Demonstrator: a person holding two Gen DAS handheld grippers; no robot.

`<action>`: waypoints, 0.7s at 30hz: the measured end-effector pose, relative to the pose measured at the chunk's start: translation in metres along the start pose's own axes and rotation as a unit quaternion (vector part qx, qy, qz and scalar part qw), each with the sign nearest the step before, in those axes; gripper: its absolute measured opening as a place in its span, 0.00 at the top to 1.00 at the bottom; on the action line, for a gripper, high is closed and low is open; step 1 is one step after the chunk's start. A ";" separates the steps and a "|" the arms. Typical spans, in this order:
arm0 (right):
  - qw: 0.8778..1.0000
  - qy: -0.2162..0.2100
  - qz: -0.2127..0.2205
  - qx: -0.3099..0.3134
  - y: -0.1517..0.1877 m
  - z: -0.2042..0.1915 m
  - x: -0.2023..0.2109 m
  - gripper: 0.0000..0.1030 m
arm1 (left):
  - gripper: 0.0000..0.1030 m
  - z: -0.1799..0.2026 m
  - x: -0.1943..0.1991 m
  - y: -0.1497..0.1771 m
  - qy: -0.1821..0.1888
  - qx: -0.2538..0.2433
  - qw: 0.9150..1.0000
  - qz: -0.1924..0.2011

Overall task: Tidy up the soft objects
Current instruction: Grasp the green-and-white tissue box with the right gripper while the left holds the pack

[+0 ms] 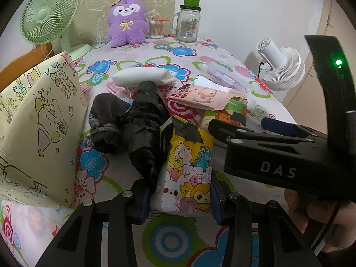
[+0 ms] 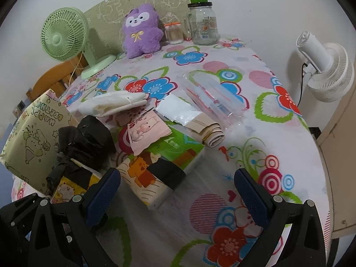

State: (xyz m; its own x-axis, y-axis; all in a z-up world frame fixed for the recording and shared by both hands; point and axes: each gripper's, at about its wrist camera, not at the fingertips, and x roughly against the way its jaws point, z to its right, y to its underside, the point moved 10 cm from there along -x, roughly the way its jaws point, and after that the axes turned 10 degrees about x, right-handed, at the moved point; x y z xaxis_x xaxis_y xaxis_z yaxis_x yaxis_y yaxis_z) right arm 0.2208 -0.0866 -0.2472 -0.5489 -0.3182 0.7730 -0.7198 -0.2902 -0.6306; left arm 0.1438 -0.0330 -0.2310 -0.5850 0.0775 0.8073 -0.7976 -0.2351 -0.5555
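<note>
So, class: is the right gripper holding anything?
No. The right gripper is open, its blue fingers spread wide above the flowered tablecloth, gripping nothing.

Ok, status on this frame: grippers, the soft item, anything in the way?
Left gripper shut on cartoon tissue pack. Right gripper open, empty, above the tablecloth. Black bag leans against the pack.

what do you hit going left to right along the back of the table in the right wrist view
green fan → purple plush toy → cotton swab jar → glass jar → white fan, standing off the table's right edge
</note>
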 end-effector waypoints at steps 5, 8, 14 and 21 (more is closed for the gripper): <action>1.000 0.000 -0.002 0.001 0.001 -0.001 -0.003 0.00 | 0.57 -0.001 0.000 0.000 0.002 0.003 1.000 -0.001; 1.000 0.001 -0.002 0.006 0.002 -0.002 -0.003 0.00 | 0.57 -0.001 0.000 0.000 0.002 0.004 1.000 -0.001; 1.000 0.003 -0.005 0.022 -0.001 -0.007 -0.006 0.00 | 0.57 -0.002 0.001 0.001 -0.002 0.006 1.000 -0.001; 0.998 0.000 -0.015 0.054 -0.003 -0.016 -0.013 0.00 | 0.57 -0.008 0.001 0.000 -0.009 0.014 1.000 0.000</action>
State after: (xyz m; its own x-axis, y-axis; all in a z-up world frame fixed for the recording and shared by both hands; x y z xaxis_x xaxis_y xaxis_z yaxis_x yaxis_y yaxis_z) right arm 0.2230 -0.0676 -0.2541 -0.5282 -0.3086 0.7910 -0.6855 -0.3948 -0.6118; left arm 0.1418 -0.0254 -0.2319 -0.5823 0.0595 0.8108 -0.7928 -0.2624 -0.5501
